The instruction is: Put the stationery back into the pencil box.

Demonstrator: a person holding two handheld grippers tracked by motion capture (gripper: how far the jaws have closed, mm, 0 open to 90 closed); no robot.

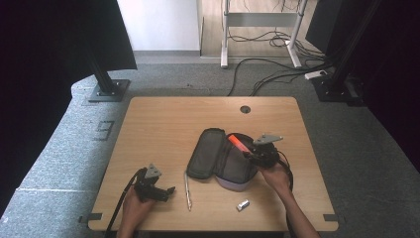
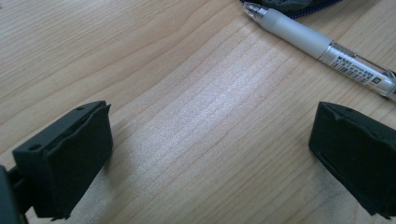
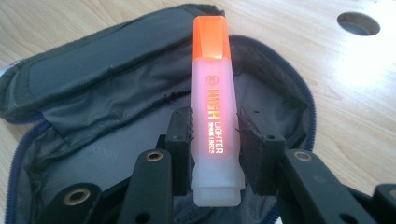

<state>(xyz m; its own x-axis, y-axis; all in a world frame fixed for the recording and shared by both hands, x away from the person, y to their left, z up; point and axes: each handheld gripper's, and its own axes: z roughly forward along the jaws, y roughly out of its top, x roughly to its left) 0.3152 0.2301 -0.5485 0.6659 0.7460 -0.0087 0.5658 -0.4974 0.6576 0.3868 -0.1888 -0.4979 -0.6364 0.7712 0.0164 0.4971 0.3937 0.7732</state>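
An orange highlighter [image 3: 214, 102] with an orange cap and a pale translucent body sits between the jaws of my right gripper [image 3: 214, 126], which is shut on it. It hangs over the open dark grey pencil case [image 3: 93, 107]. From above, the highlighter [image 1: 237, 143] points up and left over the pencil case [image 1: 218, 158], with my right gripper [image 1: 250, 151] at the case's right end. My left gripper [image 1: 171, 190] rests on the table near the front left, open, with bare wood between its jaws. My left gripper [image 2: 210, 154] faces a clear pen [image 2: 322, 49].
The pen [image 1: 187, 191] lies on the wooden table [image 1: 163, 124] just left of the case. A small silver item [image 1: 242, 205] lies near the front edge. A cable hole [image 1: 245, 109] is at the back. Stands and cables are on the floor beyond.
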